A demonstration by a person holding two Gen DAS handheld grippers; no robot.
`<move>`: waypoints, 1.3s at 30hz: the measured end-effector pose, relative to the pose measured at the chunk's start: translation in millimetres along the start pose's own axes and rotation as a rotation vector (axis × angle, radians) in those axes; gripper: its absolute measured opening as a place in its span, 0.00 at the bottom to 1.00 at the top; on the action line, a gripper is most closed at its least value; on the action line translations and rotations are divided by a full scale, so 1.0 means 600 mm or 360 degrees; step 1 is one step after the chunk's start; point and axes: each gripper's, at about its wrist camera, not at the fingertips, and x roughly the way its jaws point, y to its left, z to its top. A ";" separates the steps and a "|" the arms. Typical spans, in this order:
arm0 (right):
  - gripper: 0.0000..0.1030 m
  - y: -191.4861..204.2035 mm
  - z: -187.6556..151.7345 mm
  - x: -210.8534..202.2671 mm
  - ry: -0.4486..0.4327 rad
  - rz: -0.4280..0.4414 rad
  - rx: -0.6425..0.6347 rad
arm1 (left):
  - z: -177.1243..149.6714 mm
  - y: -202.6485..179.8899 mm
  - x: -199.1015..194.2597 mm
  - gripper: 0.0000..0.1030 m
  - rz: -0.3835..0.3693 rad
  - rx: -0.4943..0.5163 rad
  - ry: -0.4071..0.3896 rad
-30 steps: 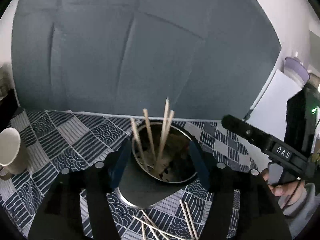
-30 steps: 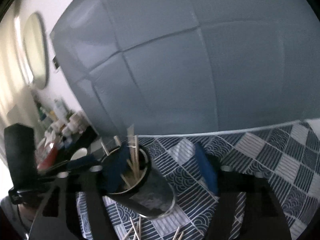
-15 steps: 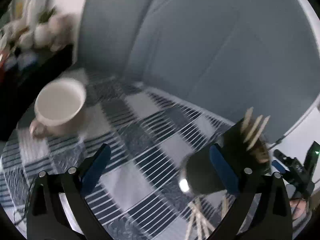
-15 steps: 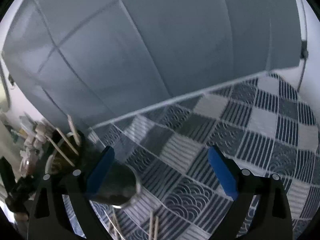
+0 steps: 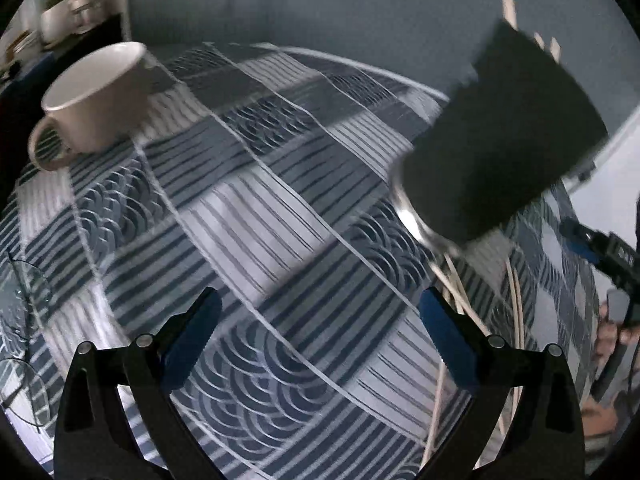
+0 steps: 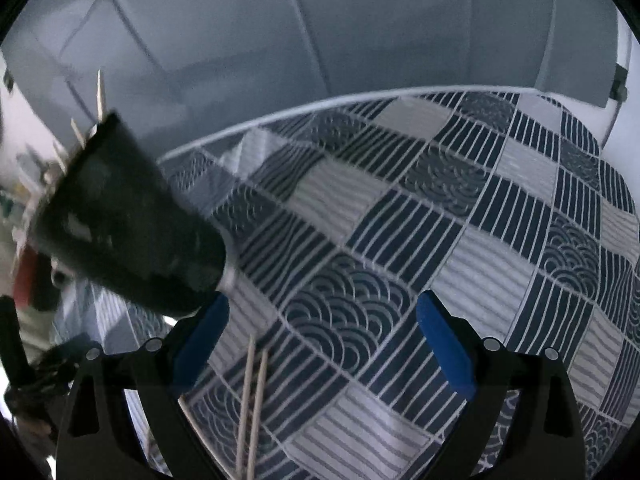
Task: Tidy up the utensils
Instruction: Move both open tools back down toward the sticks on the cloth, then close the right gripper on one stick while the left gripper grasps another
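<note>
A dark metal holder (image 5: pixel 500 148) with several wooden chopsticks sticking out of its top stands on the patterned tablecloth, right of my left gripper (image 5: pixel 316 320). That gripper is open and empty over bare cloth. Loose chopsticks (image 5: pixel 516 308) lie on the cloth by its right finger. In the right wrist view the same holder (image 6: pixel 124 224) stands at the left, just beyond the left finger of my right gripper (image 6: pixel 320 324), which is open with nothing between its fingers. Two loose chopsticks (image 6: pixel 252 400) lie near its left finger.
A white mug (image 5: pixel 96 92) stands at the far left of the table. The blue and white patchwork tablecloth (image 6: pixel 440 216) covers the table up to a grey padded wall behind. A hand holding the other gripper (image 5: pixel 608 252) shows at the right edge.
Both grippers have dropped toward the cloth and tilted downward, their jaws wider. The holder, between the fingers a second ago, now stands outside each pair of fingers.
</note>
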 end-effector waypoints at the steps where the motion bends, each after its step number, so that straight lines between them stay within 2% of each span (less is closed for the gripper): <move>1: 0.88 0.001 -0.006 0.001 0.0010 0.0000 -0.0007 | -0.008 -0.011 0.003 0.94 -0.0013 0.0049 0.0012; 8: 0.88 0.000 -0.044 0.013 0.0087 -0.0015 -0.0043 | -0.028 -0.041 0.012 0.94 -0.0069 0.0142 0.0073; 17: 0.88 0.013 -0.070 0.020 0.0146 -0.0023 -0.0116 | -0.052 -0.069 0.019 0.94 -0.0064 0.0216 0.0097; 35: 0.88 0.035 -0.104 0.042 0.0234 -0.0155 -0.0301 | -0.090 -0.106 0.024 0.94 0.0139 0.0571 0.0089; 39: 0.89 0.036 -0.109 0.043 0.0235 -0.0173 -0.0328 | -0.091 -0.106 0.024 0.95 0.0148 0.0563 0.0081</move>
